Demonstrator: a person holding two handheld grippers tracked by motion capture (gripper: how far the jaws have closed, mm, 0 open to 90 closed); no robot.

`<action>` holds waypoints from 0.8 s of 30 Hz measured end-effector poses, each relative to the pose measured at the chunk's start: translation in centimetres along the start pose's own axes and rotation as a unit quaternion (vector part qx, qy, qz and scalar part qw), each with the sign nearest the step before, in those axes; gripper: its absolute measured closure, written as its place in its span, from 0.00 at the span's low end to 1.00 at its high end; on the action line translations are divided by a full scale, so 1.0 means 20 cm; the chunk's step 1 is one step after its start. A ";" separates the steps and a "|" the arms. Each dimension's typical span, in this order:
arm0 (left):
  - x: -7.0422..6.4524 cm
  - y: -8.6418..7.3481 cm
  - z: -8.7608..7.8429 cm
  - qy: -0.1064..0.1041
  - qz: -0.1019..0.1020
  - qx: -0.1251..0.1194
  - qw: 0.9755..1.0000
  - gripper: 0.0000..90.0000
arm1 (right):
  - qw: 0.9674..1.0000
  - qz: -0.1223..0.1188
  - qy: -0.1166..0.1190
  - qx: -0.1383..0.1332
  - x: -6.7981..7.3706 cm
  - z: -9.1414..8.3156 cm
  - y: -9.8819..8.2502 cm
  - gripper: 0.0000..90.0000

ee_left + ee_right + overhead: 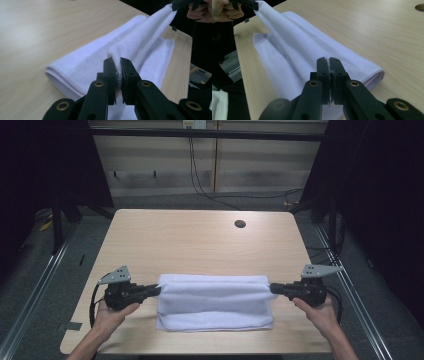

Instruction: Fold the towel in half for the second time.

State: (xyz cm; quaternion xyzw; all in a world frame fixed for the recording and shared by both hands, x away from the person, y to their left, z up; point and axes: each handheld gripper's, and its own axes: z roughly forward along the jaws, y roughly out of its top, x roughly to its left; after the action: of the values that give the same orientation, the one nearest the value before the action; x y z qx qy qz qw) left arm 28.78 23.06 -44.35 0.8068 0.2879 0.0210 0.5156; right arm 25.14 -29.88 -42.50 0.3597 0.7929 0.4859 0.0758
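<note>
A white towel (215, 302) lies folded over on the near half of the wooden table (200, 240), its top layer stretched between the two grippers. My left gripper (156, 290) is shut on the towel's left upper corner, and cloth (140, 45) is pinched between its black jaws (118, 65). My right gripper (273, 288) is shut on the right upper corner; towel (297, 45) runs from its closed jaws (329, 64) toward the other hand. Both held corners are lifted a little above the table while the lower layer rests flat.
A round cable hole (240, 224) is in the table's far right. Black cables (200, 180) hang down the back wall to the floor. Metal rails (30, 300) run along the floor on both sides. A person's hands (112, 315) hold the grippers near the front edge.
</note>
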 end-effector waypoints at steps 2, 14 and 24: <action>-0.01 -0.03 0.00 -0.008 -0.002 0.008 1.000 0.93 | 1.000 0.006 0.002 0.003 0.01 0.01 -0.05 0.97; -0.10 -0.20 0.05 -0.025 0.014 0.081 0.996 0.91 | 0.997 0.015 0.013 0.068 0.11 0.03 -0.24 0.94; -0.16 -0.27 0.02 -0.038 0.035 0.124 0.991 0.78 | 0.993 0.020 0.014 0.116 0.16 0.02 -0.36 0.86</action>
State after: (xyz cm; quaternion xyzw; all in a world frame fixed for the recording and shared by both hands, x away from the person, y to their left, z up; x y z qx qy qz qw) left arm 23.90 22.85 -48.31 0.8741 0.2406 -0.0273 0.4212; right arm 19.44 -29.50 -48.03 0.3746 0.8377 0.3971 0.0127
